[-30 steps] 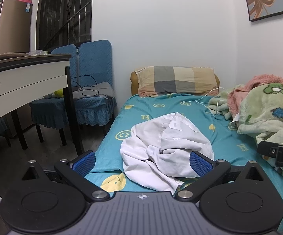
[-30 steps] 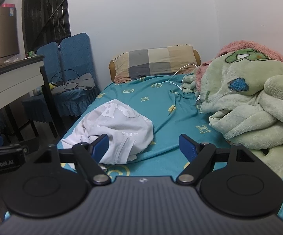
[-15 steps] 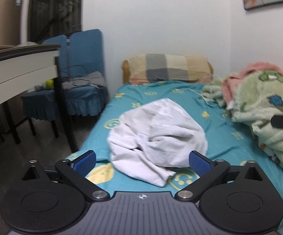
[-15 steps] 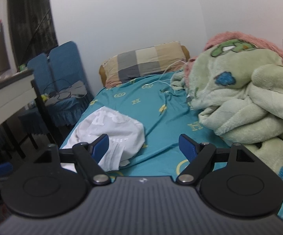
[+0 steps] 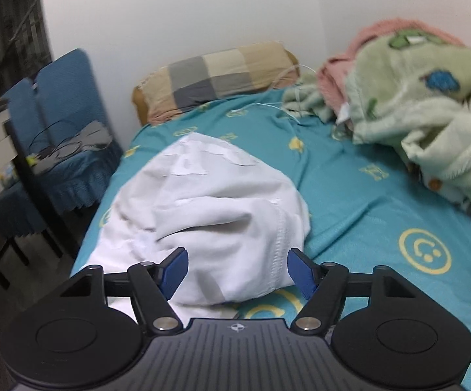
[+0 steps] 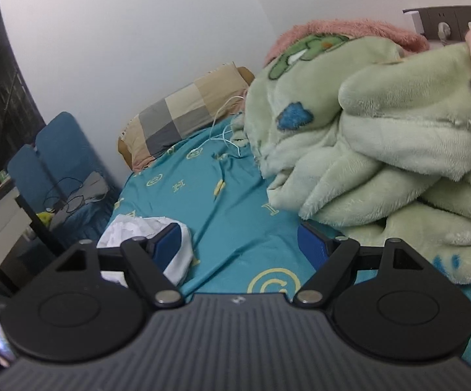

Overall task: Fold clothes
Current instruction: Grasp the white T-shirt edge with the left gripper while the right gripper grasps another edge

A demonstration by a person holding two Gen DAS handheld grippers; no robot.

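Fingertips of the left gripper [image 5: 237,272] stood apart and were closing, with the near hem of the crumpled white garment [image 5: 209,208] lying between the blue pads [image 5: 174,270]; the pads did not yet press on the cloth. The garment bulged up just ahead of them in a loose heap, its stitched edge running down close to the right-hand pad.

The right gripper [image 6: 240,244] had its fingers spread wide over bare teal bedsheet [image 6: 235,215], gripping nothing. In that view the garment [image 6: 144,228] showed only as a white edge behind and beside the left-hand finger, off to the side of the gap.

No container showed in either view; the garment lay directly on the bedsheet [image 5: 349,195], near the bed's left edge.

Beyond it, a checked pillow [image 5: 216,79] leaned at the head of the bed against the white wall. A green fleece blanket [image 5: 424,97] was heaped along the bed's right side, with a pink one [image 5: 379,32] under it and a thin white cable [image 6: 225,123] trailing across the sheet. Blue-covered chairs [image 5: 66,110] stood on the floor to the left of the bed.
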